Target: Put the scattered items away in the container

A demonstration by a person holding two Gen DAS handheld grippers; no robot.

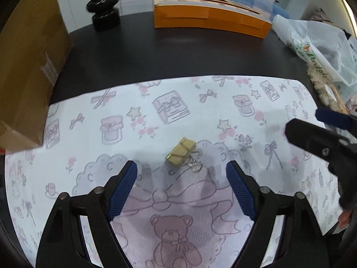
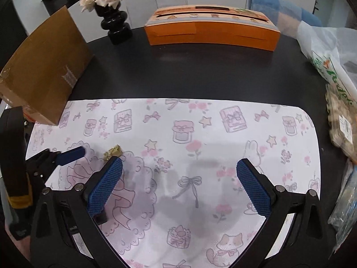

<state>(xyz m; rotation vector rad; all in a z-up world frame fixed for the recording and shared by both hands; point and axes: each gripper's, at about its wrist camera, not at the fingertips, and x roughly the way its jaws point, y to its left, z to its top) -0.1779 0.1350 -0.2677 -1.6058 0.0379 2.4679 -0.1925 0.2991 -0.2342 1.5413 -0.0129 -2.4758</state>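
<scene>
- The left claw [image 1: 181, 169] is hovering low over the patterned mat [image 1: 200, 116], its blue-padded fingers [image 1: 123, 188] spread wide and gripping nothing.
- A gold binder clip [image 1: 181, 151] is lying on the mat just ahead of the gap between those fingers, its wire handles pointing toward the claw, touching neither pad.
- The right claw [image 2: 179, 167] is also hanging released over the mat, well to the right of the clip, with only bare mat between its pads.
- In the right wrist view the clip [image 2: 113, 151] is peeking out just beyond the left pad.
- A cardboard box [image 2: 44, 67] is sitting at the mat's left edge on the dark worktop [image 2: 200, 71].
- An orange box [image 2: 212, 30], a black vase [image 2: 117, 25] of pale roses and a plastic bag [image 1: 316, 47] are standing farther back and to the right.
</scene>
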